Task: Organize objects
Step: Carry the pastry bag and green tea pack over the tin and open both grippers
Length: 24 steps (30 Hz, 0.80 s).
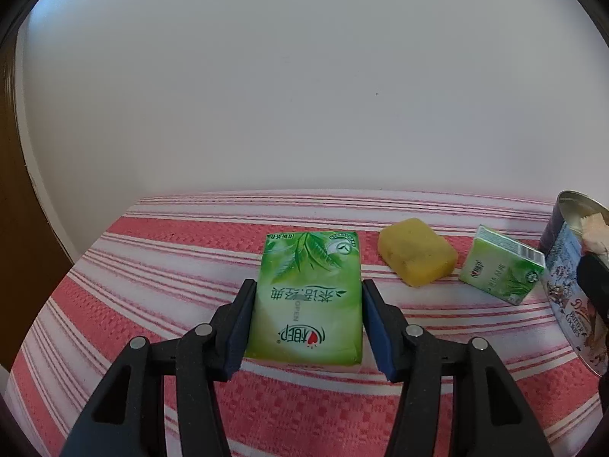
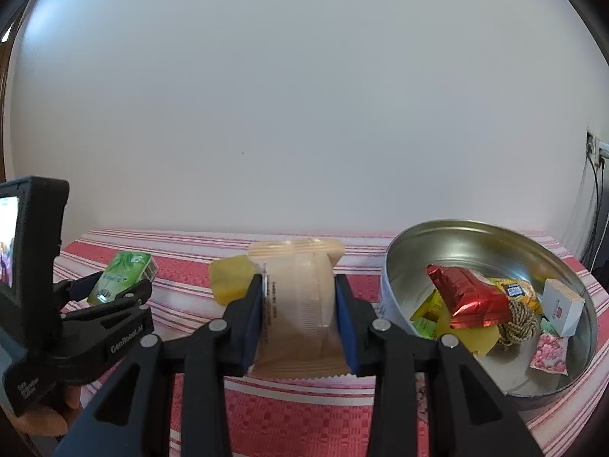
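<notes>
Green tissue packet (image 1: 306, 297) and beige wrapped biscuit (image 2: 298, 297) are being gripped for binning.
Left gripper (image 1: 304, 320) is clamping the packet; right gripper (image 2: 298, 320) is clamping the biscuit beside the round metal tin (image 2: 456, 236); next, lowering both in.

Green tissue pack (image 1: 308, 301) between jaws

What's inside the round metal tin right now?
The tin holds a red foil packet, a small white box, a twine ball, a pink sachet and yellow and green wrappers, partly covered.

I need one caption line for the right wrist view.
Right tool grips a beige snack packet beside the open tin.
</notes>
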Each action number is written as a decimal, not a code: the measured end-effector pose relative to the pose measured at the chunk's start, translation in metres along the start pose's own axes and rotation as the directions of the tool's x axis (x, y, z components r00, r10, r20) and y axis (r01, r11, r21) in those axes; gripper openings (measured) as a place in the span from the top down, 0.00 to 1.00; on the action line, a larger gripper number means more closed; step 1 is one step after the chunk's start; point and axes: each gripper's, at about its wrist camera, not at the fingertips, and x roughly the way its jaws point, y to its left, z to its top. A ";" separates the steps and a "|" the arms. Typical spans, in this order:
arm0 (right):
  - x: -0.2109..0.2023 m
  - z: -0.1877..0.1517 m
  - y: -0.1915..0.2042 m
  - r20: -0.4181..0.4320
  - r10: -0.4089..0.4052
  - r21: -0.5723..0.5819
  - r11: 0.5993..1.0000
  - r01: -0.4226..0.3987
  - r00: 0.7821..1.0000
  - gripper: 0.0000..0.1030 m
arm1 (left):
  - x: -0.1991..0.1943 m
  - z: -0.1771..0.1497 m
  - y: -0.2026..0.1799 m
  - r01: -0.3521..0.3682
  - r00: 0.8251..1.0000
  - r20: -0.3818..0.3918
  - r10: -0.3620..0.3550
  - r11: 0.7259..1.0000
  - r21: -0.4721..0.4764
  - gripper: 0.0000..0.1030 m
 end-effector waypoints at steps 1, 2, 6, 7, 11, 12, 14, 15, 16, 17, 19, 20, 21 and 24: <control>-0.002 -0.001 0.001 0.004 -0.002 -0.003 1.000 0.002 1.000 0.65 | -0.001 -0.002 0.000 0.003 1.000 -0.003 -0.003 1.000 -0.006 0.45; -0.004 -0.001 0.002 0.008 -0.004 -0.006 1.000 0.004 1.000 0.65 | -0.002 -0.003 0.002 0.005 1.000 -0.003 -0.005 1.000 -0.012 0.45; -0.007 -0.004 0.003 0.012 -0.007 -0.011 1.000 0.007 1.000 0.65 | -0.002 -0.006 0.000 0.008 1.000 0.000 -0.008 1.000 -0.024 0.45; -0.009 -0.004 0.003 0.011 -0.008 -0.010 1.000 0.008 1.000 0.65 | -0.002 -0.007 0.003 0.009 1.000 0.001 -0.009 1.000 -0.025 0.45; -0.015 -0.004 0.004 0.008 -0.012 -0.005 1.000 0.012 1.000 0.65 | -0.005 -0.011 0.004 0.005 1.000 0.011 -0.004 1.000 -0.029 0.45; -0.017 -0.002 0.005 0.008 -0.014 -0.004 1.000 0.014 1.000 0.65 | -0.006 -0.012 0.002 0.004 1.000 0.012 -0.003 1.000 -0.030 0.45; -0.022 -0.004 -0.002 0.006 -0.012 -0.005 1.000 0.012 1.000 0.65 | -0.010 -0.015 -0.002 0.000 1.000 0.016 0.001 1.000 -0.031 0.45; -0.027 -0.003 0.000 0.006 -0.011 -0.005 1.000 0.011 1.000 0.65 | -0.015 -0.017 -0.001 -0.005 1.000 0.020 0.006 0.999 -0.036 0.45; -0.027 -0.004 -0.001 0.007 -0.011 -0.006 1.000 0.011 1.000 0.65 | -0.016 -0.018 -0.001 -0.006 1.000 0.022 0.007 0.999 -0.038 0.45; -0.026 -0.005 -0.005 0.007 -0.012 -0.007 1.000 0.012 1.000 0.65 | -0.018 -0.017 -0.002 -0.006 1.000 0.022 0.007 0.999 -0.039 0.45; -0.027 -0.001 -0.004 0.009 -0.016 -0.010 1.000 0.016 1.000 0.65 | -0.021 -0.019 -0.003 -0.004 1.000 0.022 0.005 0.999 -0.044 0.45; -0.027 -0.001 -0.004 0.011 -0.020 -0.012 1.000 0.020 1.000 0.65 | -0.023 -0.021 -0.004 -0.005 1.000 0.022 0.006 0.999 -0.048 0.45; -0.029 -0.002 -0.004 0.014 -0.024 -0.015 1.000 0.024 1.000 0.65 | -0.025 -0.020 -0.004 -0.006 1.000 0.023 0.007 0.999 -0.051 0.45; -0.033 -0.002 -0.001 0.016 -0.027 -0.020 0.999 0.027 1.000 0.65 | -0.029 -0.023 -0.007 -0.004 1.000 0.021 0.005 0.998 -0.057 0.45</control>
